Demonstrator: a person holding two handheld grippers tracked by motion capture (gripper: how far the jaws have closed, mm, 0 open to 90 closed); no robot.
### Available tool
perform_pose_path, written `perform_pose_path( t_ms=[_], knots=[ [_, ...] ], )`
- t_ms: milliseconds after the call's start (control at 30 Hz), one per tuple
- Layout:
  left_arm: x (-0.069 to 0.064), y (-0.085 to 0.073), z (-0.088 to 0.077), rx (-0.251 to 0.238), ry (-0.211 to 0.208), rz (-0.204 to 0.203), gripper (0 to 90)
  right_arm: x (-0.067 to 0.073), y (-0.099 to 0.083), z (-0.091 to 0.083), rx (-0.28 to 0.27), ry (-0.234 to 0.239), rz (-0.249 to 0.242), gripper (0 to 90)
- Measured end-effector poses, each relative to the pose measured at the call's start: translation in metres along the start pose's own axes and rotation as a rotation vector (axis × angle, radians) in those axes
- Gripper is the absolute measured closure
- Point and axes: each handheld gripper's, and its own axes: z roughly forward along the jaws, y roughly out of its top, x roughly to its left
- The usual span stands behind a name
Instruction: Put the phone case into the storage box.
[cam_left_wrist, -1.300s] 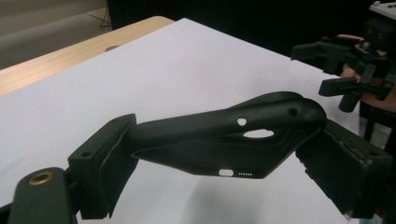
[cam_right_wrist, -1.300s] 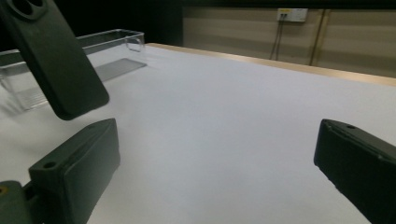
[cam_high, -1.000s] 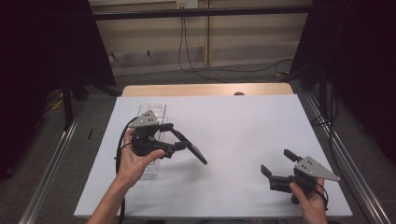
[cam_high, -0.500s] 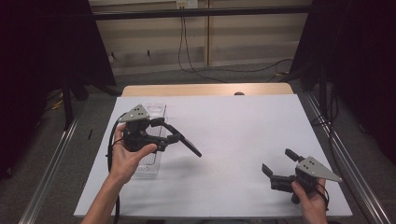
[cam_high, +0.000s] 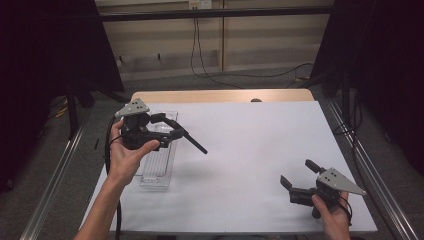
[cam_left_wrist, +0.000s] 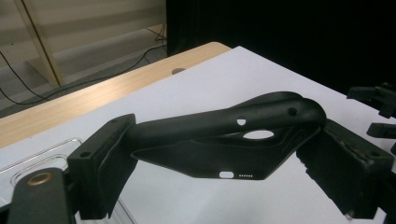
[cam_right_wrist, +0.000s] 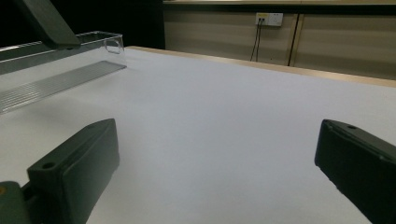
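Right gripper at 4 o'clock, low over the white table, jaws spread, nothing between; left gripper at 9 o'clock, raised, clamped on a black phone case, matte, camera cutout and port holes, bowed by the squeeze, long axis pointing toward 4 o'clock; clear tray beneath

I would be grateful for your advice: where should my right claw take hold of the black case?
Probably by the free end of the case, which sticks out past the left claw toward the table's middle. It looks thin and flat, so close the open right claw across its faces, coming in from the right, clear of the left claw.
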Motion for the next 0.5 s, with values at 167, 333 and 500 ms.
perform_pose_path(
  t_ms=[167, 333, 500],
  knots=[
    [0.006, 0.003, 0.001, 0.011, 0.021, -0.005, 13.4, 0.0, 0.0, 0.0, 0.001, -0.003, -0.002, 0.0],
    [0.012, 0.008, -0.003, 0.007, 0.041, -0.01, 13.4, 0.002, 0.0, 0.001, 0.006, 0.0, -0.006, 0.0],
    [0.019, 0.014, -0.008, 0.009, 0.076, -0.008, 13.4, 0.004, -0.001, 0.002, 0.012, 0.009, -0.017, 0.0]
  ],
)
